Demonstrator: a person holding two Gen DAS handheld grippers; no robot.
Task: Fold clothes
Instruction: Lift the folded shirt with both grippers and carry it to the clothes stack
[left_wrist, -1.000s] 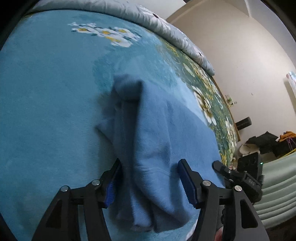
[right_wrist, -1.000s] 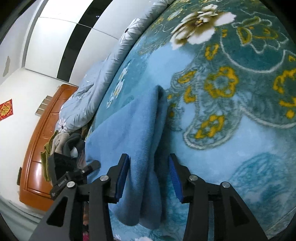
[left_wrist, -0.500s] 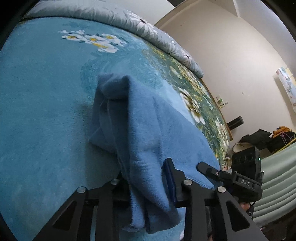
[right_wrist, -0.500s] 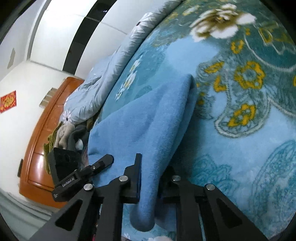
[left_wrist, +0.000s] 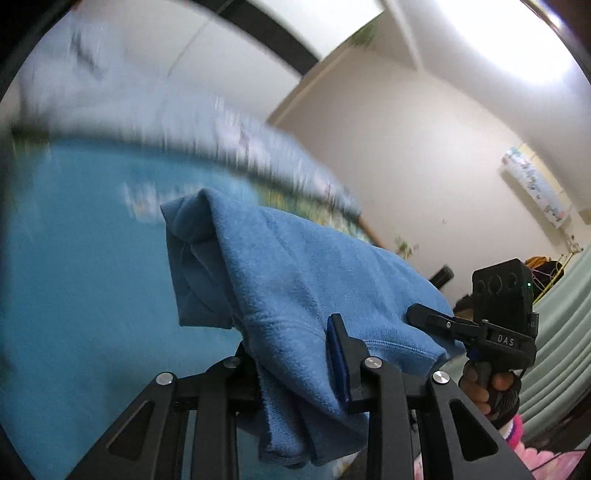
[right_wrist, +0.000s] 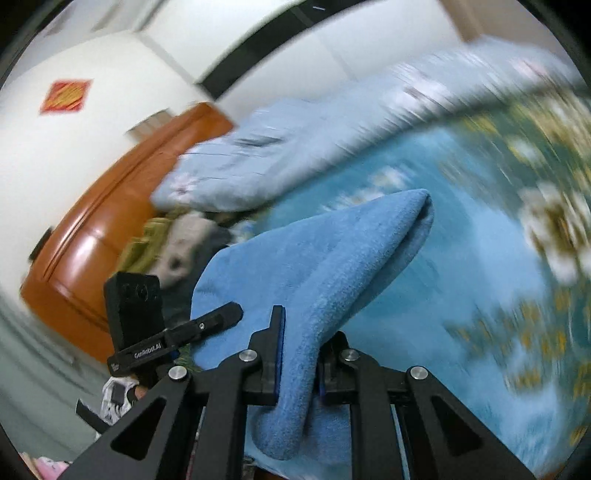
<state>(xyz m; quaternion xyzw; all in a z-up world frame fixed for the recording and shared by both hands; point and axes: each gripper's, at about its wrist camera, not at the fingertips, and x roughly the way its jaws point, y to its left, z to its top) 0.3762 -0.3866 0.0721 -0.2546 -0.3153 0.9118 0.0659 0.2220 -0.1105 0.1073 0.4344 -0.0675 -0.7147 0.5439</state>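
Left gripper (left_wrist: 295, 363): you have it clamped on the near hem of the blue garment (left_wrist: 295, 280); bunched layers fill the gap between the pads, so the jaws stand a little apart around thick cloth.
Right gripper (right_wrist: 299, 356): pinched tight on the other near corner of the garment (right_wrist: 325, 266); fewer layers here, so the jaws sit closer together.
Jaw motion: both sets have just been closing, with cloth between them in each view.
Why two grips: holding one edge at both ends keeps that edge stretched between your hands, so it can travel as a straight line instead of sagging. That reads as the carry-over stroke of a fold, judging by the hold.
Garment position: near edge raised off the bed (left_wrist: 74, 295) in your grippers; the rest slopes away and down, its far end a rounded doubled edge. I cannot tell whether that far end touches the bed; blur hides it.
Cross-view: your right gripper and the hand (left_wrist: 484, 387) holding it show at the right of the left camera; your left gripper shows at the left of the right camera, just beside the cloth.
Surface: bed with a plush teal blanket (right_wrist: 480, 277), white and yellow flowers printed on it, soft and likely grippy.
Far edge: a pale quilt (right_wrist: 280, 147) is heaped along the blanket's far side.
Room: orange wooden headboard (right_wrist: 92, 236), red paper square (right_wrist: 66, 96) on a white wall, cream wall opposite.
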